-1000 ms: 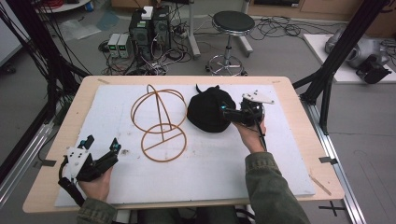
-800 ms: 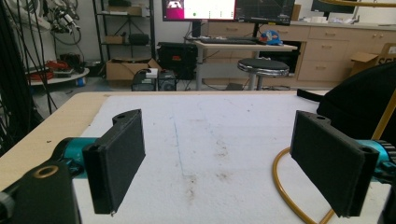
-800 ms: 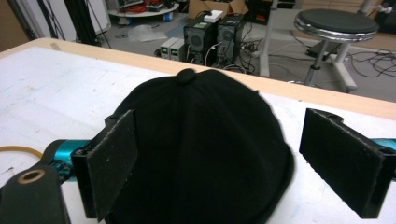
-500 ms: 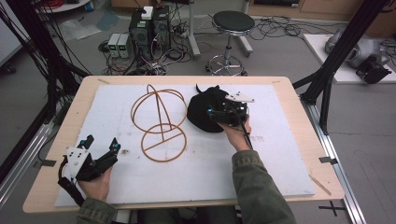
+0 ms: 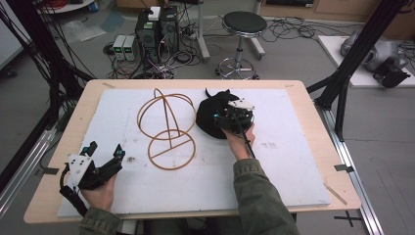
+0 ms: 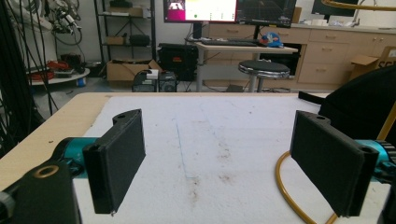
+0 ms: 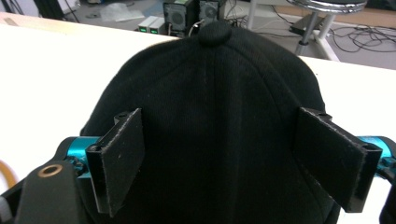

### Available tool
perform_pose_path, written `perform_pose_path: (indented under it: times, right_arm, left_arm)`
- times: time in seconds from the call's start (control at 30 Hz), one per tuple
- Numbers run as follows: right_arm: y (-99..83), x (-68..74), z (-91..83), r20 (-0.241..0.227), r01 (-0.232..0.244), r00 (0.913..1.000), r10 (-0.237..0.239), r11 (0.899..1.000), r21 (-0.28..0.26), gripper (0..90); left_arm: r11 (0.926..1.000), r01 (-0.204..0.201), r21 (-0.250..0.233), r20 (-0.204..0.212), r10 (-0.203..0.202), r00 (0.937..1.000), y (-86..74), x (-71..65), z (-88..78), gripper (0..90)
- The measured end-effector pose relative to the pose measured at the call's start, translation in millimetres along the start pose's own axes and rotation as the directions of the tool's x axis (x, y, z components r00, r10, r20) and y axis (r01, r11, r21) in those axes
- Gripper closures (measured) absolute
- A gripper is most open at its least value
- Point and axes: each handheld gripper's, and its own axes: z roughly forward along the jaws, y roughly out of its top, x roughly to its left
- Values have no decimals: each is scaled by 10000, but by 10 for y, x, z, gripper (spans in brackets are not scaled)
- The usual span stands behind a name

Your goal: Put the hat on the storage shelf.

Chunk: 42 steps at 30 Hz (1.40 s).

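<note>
A black cap point(image 5: 211, 108) lies on the white mat point(image 5: 293, 161) right of centre, its top button point(image 7: 213, 31) pointing away from my right gripper. My right gripper point(image 5: 219, 120) hangs low over the cap's near side. Its jaws stand wide on either side of the crown point(image 7: 219, 116) and have just been closing a little; the pads do not press the fabric. A copper wire stand point(image 5: 166, 122) of hoops sits left of the cap. My left gripper point(image 5: 105, 147) rests open at the mat's front left with nothing between its jaws point(image 6: 218, 121).
The wire stand's base ring point(image 6: 285, 186) curves close to my left gripper's right jaw, with the cap point(image 6: 364, 102) behind it. Beyond the table's far edge point(image 5: 195, 82) stand a stool point(image 5: 243, 24), computer boxes point(image 5: 156, 27) and cables. Black frame posts point(image 5: 352, 68) flank the table.
My right gripper has moved left and down from the cap's right side to over the cap. The left gripper has stayed put.
</note>
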Motion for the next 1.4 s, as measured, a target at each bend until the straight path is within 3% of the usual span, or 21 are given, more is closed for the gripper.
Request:
perform_pose_path:
  times: [0.13, 0.33, 0.47, 0.5, 0.53, 0.6, 0.63, 0.67, 0.77, 0.8, 0.87, 1.0, 1.4]
  right_arm:
    - [-12, 7, 32, 34, -263, 9996, 262, 9996, 84, 179]
    - [-23, 8, 57, 37, -180, 9998, 179, 9998, 117, 249]
    - [-40, 5, 84, -38, -275, 9996, 277, 9992, 294, 417]
    - [-40, 5, 84, -38, -275, 9996, 277, 9992, 294, 417]
    - [-53, 8, 99, -22, -307, 9995, 308, 9986, 423, 498]
    - [-59, 18, 105, 56, -242, 9997, 239, 9986, 472, 576]
    - [-59, 18, 105, 56, -242, 9997, 239, 9986, 472, 576]
    - [-62, 22, 103, 222, -328, 9992, 317, 9983, 475, 679]
    - [-61, 16, 93, 340, -440, 9985, 424, 9979, 476, 750]
    - [-55, 8, 77, 351, -545, 9980, 529, 9975, 450, 817]
    - [-49, 9, 62, 312, -412, 9987, 401, 9985, 354, 862]
    - [-42, 44, 40, 172, 25, 9998, -29, 9998, 215, 874]
    - [-26, 26, 17, -227, -116, 9997, 121, 9997, 234, 876]
  left_arm:
    - [10000, 19, 39, 51, -19, 10000, -5, 2, 3, 183]
    - [9999, 123, 32, 7, -123, 9999, -6, 19, -1, 183]
    - [9999, 132, 41, -4, -132, 9999, -6, 23, -4, 183]
    - [9999, 139, 41, -2, -139, 9999, -6, 22, -3, 183]
    - [9999, 144, 46, -1, -144, 9999, -9, 21, 1, 182]
    - [9999, 143, 56, 6, -143, 9999, -11, 21, 2, 183]
    - [9999, 151, 56, 5, -151, 9999, -11, 21, 2, 183]
    - [9998, 166, 54, 12, -166, 9999, -11, 22, 2, 183]
    - [9998, 182, 75, 5, -182, 9998, -11, 27, -1, 183]
    - [9998, 205, 62, -1, -205, 9998, -12, 28, 1, 183]
    - [9998, 209, 63, -4, -209, 9998, -12, 32, 0, 183]
    - [9995, 315, 87, 26, -315, 9995, -14, 39, -3, 183]
    - [9990, 452, 30, 16, -452, 9990, -18, 52, -3, 183]
